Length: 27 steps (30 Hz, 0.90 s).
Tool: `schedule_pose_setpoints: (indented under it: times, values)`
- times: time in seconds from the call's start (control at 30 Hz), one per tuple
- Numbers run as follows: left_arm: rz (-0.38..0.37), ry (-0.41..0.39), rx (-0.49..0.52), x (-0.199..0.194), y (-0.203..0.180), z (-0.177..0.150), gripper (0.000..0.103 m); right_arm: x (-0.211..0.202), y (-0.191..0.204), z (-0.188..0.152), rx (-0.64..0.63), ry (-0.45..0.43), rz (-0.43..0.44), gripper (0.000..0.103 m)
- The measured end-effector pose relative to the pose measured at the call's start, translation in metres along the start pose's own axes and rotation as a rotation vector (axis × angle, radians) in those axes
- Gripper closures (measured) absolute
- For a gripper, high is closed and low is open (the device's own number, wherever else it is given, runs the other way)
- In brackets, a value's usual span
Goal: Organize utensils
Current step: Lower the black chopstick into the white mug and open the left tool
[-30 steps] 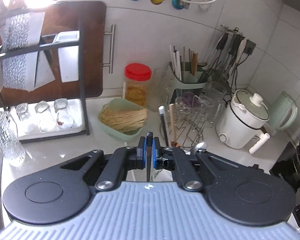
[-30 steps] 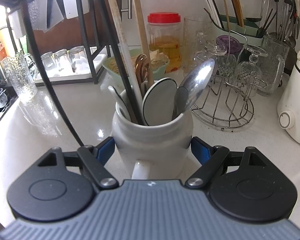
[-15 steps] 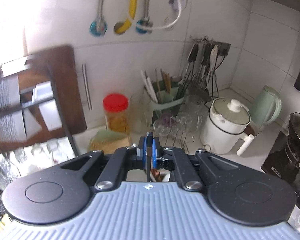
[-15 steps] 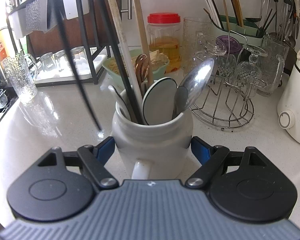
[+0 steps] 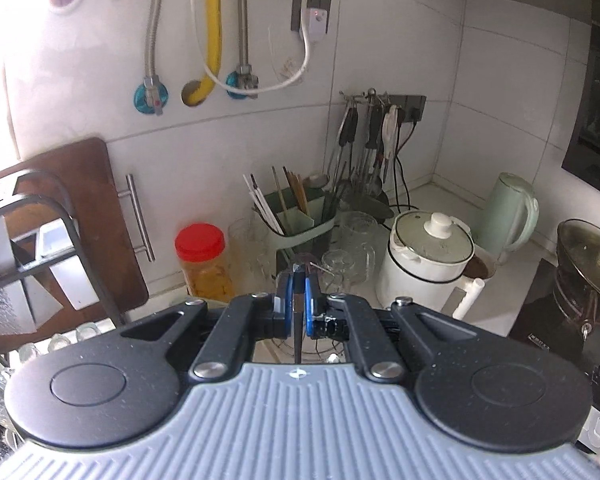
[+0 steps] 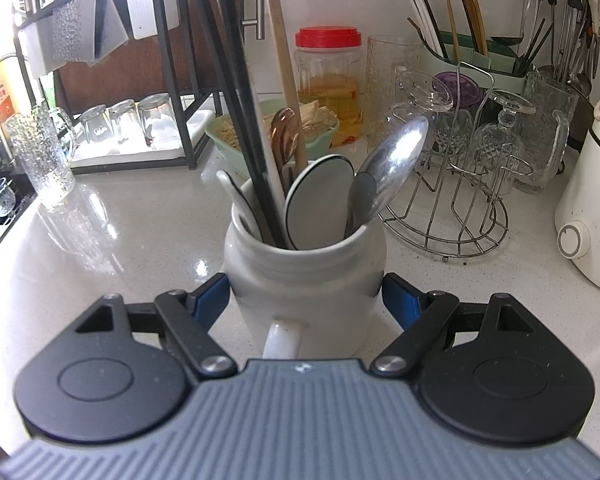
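Black and slim, a chopstick (image 5: 298, 322) hangs pinched in the left gripper (image 5: 298, 298), its long axis running down through the pads. The green utensil caddy (image 5: 300, 222) stands ahead of and below that gripper, against the wall — the likely drop point. Beside the caddy's near side, the right gripper (image 6: 305, 298) clamps the white ceramic jar (image 6: 303, 276) on the counter (image 6: 100, 240), spoons and chopsticks upright inside.
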State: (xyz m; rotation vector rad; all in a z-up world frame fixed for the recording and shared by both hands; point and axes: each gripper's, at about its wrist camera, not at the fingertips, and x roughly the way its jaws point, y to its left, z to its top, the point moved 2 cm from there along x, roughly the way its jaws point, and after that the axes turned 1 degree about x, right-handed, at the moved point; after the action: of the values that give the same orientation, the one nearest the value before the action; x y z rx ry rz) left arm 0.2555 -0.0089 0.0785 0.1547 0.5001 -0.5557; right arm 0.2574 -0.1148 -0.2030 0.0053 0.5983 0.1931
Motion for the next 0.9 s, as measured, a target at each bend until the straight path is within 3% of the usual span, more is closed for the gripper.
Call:
schedule_pose_setpoints:
  times: [0.37,0.63,0.77,0.9]
  values:
    - [-0.06,0.162,0.011,0.061,-0.001,-0.025,0.096,0.0,0.0,0.0,0.014,-0.007,-0.007,0.017]
    - [-0.121,0.32,0.011,0.094,0.003,-0.033,0.096,0.0,0.001,-0.001,0.011,-0.012,-0.011,0.017]
    - [-0.157,0.445,-0.022,0.118,0.007,-0.039,0.096,0.001,0.002,-0.001,-0.004,-0.017,-0.015,0.017]
    - [-0.157,0.466,-0.031,0.128,0.008,-0.036,0.096,0.001,0.002,0.0,-0.006,-0.018,-0.013,0.017]
